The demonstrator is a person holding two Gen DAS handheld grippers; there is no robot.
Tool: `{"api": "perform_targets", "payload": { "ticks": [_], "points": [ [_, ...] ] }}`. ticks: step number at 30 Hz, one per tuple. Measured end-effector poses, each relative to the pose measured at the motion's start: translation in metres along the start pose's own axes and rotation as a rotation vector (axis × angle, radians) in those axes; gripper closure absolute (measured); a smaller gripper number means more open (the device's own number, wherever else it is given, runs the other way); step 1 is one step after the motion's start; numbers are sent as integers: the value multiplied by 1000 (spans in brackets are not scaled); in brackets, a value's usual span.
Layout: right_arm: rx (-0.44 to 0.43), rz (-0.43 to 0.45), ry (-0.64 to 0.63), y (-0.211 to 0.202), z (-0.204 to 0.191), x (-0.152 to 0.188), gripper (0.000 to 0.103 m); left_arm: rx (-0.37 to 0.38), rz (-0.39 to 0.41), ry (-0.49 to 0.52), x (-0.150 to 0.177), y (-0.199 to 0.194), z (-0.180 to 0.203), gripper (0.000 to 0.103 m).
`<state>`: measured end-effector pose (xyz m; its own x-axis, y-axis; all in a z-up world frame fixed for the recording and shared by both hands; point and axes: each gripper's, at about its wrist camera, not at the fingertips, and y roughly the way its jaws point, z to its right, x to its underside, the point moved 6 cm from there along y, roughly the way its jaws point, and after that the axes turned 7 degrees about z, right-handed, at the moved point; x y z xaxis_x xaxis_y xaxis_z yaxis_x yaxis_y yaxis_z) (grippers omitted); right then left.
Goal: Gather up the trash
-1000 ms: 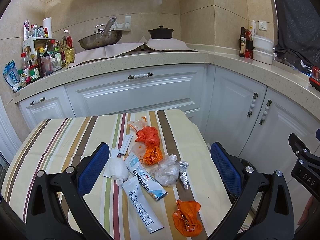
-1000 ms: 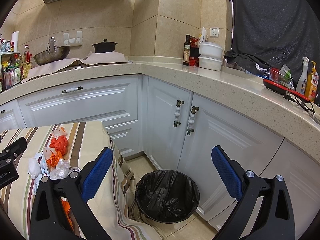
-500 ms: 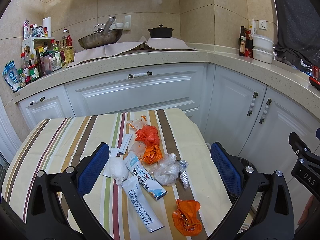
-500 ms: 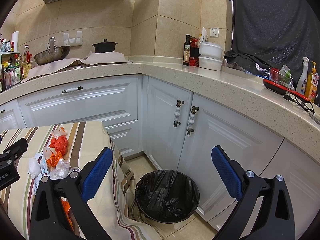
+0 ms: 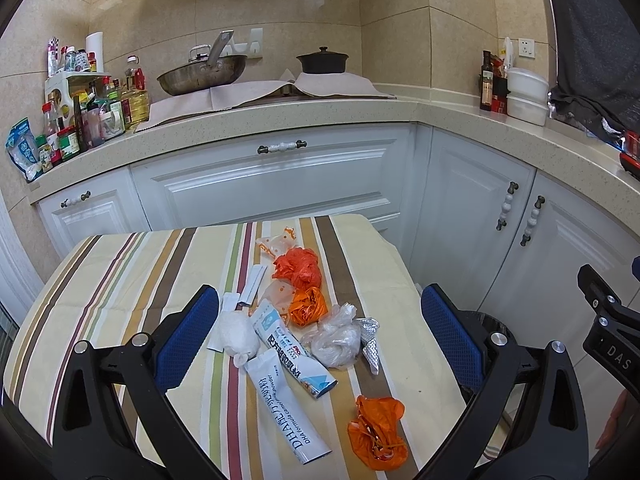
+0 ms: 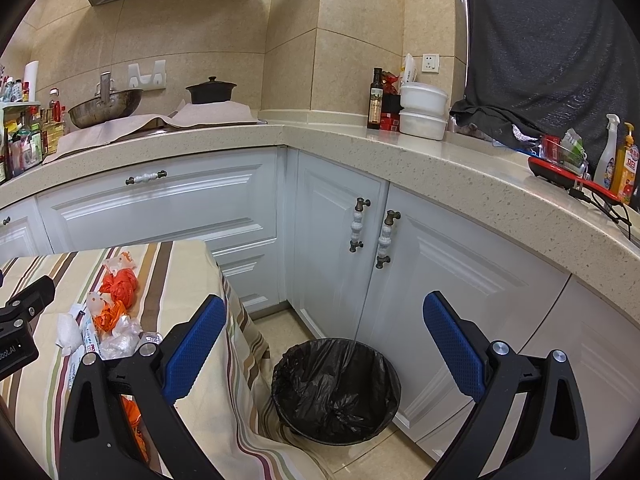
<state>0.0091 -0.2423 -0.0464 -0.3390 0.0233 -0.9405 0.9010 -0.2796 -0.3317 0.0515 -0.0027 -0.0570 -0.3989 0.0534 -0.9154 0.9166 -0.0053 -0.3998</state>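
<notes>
Beside the bin, on the striped counter, all the trash lies uncollected; left hand-held gripper and right hand-held gripper gape wide, empty

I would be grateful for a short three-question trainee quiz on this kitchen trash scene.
1. True or false: the left gripper is open and holds nothing.
2. What lines the bin on the floor? A) a black bag B) a white bag C) no bag
3. Fill in: the orange bag nearest the left camera lies on the ____ tablecloth.

Key: 1 true; 2 A; 3 striped.
</notes>
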Motion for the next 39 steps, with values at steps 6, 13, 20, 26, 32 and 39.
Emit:
{"api": "perform_targets", "payload": {
  "ticks": [6,13,20,26,32,39],
  "points": [
    [-26,-11,-7,0,-10,7,6,-17,-33,13,12,4,-11,4],
    [-123,-44,-33,0,-47,20,6,-85,-81,9,31,-2,-54,4],
    [-278,-80,-62,-11,-98,47,6,-157,-122,-9,50,-11,-95,4],
    [-379,-113,-105,-17,-138,74,6,-206,-168,-47,75,-18,-127,4],
    [-413,-164,-118,-12,-155,100,8,-218,-204,-73,92,-16,-137,4],
    [-475,-245,-94,-2,-157,120,49,-172,-223,-92,96,-5,-124,4]
  ]
}}
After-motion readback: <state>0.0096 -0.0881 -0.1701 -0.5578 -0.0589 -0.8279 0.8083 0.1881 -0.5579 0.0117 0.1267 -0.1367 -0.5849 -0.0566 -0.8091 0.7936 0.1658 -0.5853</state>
